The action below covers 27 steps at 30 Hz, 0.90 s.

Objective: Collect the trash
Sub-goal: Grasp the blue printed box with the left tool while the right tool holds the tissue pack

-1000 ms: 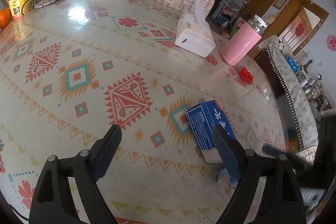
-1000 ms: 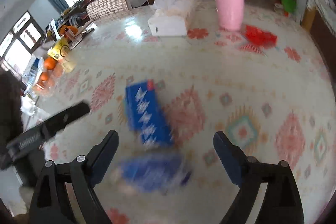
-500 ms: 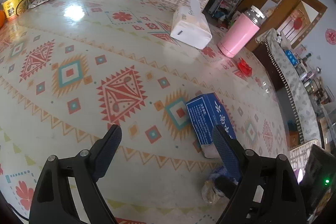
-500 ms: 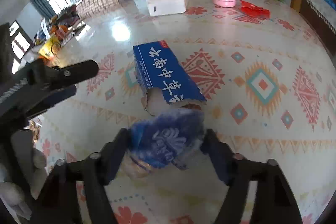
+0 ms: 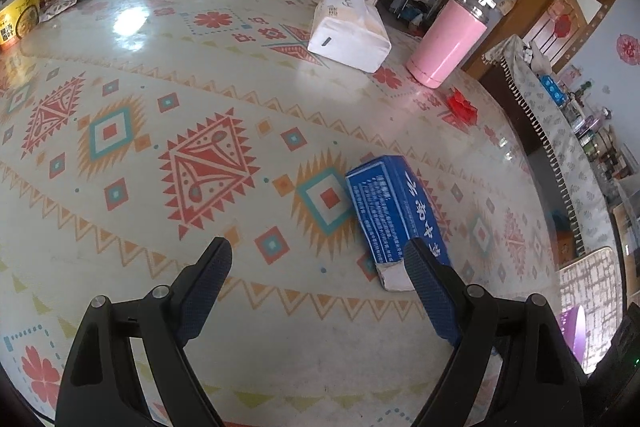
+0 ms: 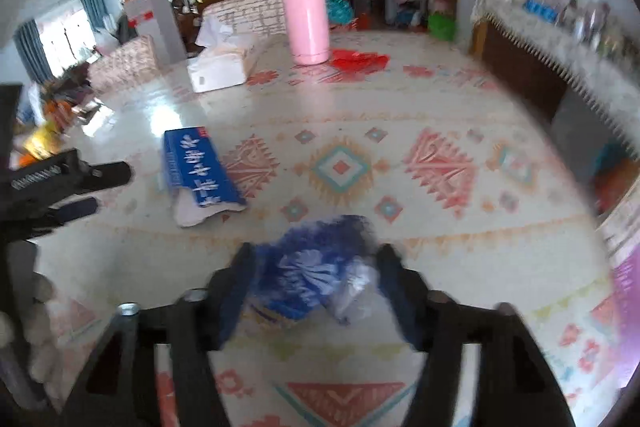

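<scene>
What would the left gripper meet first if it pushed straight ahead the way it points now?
Probably only the patterned tablecloth: the open left gripper aims at bare cloth. The blue box lies just off line by its right finger, though depth is unclear.

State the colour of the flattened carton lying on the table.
Blue with white lettering; the carton shows best in the left wrist view.

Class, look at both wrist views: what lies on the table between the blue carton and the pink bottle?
Nothing: between the blue carton and the pink bottle only bare patterned tablecloth shows, clearest in the left wrist view. The red wrapper sits slightly aside.
</scene>
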Motion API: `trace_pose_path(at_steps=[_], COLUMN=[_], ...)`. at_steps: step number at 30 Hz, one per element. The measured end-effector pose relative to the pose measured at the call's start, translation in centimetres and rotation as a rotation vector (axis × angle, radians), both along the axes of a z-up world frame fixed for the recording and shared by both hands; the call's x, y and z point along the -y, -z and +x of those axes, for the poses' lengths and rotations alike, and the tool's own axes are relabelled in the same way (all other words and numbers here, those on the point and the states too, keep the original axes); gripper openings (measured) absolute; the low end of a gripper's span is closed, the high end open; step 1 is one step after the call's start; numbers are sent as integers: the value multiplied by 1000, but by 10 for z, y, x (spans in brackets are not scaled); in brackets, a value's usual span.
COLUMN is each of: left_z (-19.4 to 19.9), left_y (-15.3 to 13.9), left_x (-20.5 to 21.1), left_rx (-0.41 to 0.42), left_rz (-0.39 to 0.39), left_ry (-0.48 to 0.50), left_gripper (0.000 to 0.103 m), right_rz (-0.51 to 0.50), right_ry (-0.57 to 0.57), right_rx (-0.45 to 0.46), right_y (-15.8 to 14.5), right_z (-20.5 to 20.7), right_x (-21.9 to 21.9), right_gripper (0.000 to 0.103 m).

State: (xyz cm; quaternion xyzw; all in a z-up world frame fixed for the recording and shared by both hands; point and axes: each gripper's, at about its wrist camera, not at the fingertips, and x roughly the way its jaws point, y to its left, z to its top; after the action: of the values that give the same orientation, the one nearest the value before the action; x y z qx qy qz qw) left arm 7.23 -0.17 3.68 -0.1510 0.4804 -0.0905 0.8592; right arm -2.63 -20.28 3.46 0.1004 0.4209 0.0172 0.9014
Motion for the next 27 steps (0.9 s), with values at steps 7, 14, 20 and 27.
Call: trace_pose_path(at_steps=[7, 14, 20, 27], left_z=[0, -1, -4, 6], left_y=[4, 9, 15, 18], left_x=[7, 18, 32, 39], left_rx=[2, 6, 12, -39], left_rz=[6, 13, 8, -44], left_ry=[15, 47, 92, 107], left_gripper=[87, 87, 87, 87], right_rz=[-15, -41, 40, 101], right_ry=[-37, -115, -71, 59], right_rx=[-2, 48, 50, 34], right_y=[11, 12, 15, 16], right_z=[8, 3, 6, 6], right_x=[-13, -28, -3, 32], right_gripper=[84, 71, 64, 65])
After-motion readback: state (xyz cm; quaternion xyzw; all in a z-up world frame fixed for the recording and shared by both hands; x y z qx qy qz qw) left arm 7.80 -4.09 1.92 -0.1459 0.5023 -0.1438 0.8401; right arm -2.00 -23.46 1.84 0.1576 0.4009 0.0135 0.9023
